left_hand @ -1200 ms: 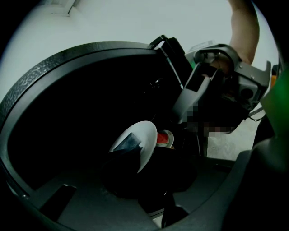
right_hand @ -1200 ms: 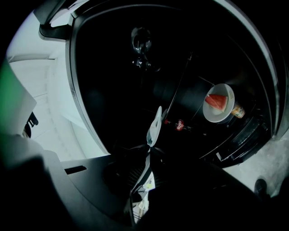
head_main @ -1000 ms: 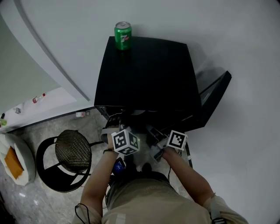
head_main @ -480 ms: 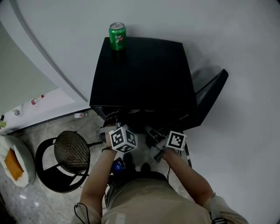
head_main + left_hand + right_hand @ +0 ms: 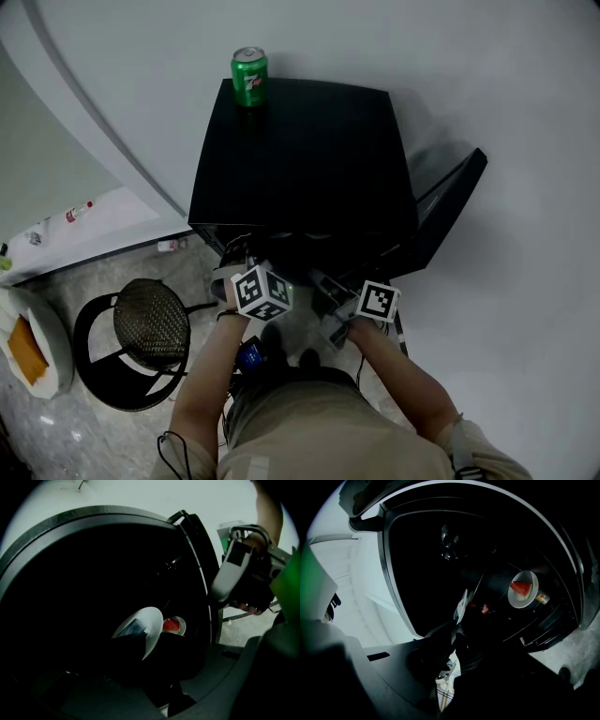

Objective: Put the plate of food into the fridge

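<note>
A white plate [image 5: 149, 629] hangs tilted in the dark mouth of the black fridge [image 5: 305, 155], and what lies on it is too dark to make out. My left gripper [image 5: 140, 645] is shut on its near rim. In the right gripper view the same plate [image 5: 462, 604] shows edge-on, with my right gripper [image 5: 456, 623] shut on it. Deeper inside the fridge sits a second white plate [image 5: 524, 589] holding a red wedge. In the head view both grippers, left [image 5: 239, 255] and right [image 5: 323, 281], reach under the fridge's top, so the plate is hidden there.
The fridge door [image 5: 450, 211] stands open to the right. A green can [image 5: 249, 75] stands on the fridge's back left corner. A round black stool [image 5: 141, 342] is on the floor at left, and a white dish with orange food [image 5: 28, 345] at far left. A small bottle [image 5: 485, 608] lies inside the fridge.
The head view has shifted a little. My left gripper has edged slightly forward toward the fridge opening. The right gripper has hardly moved.
</note>
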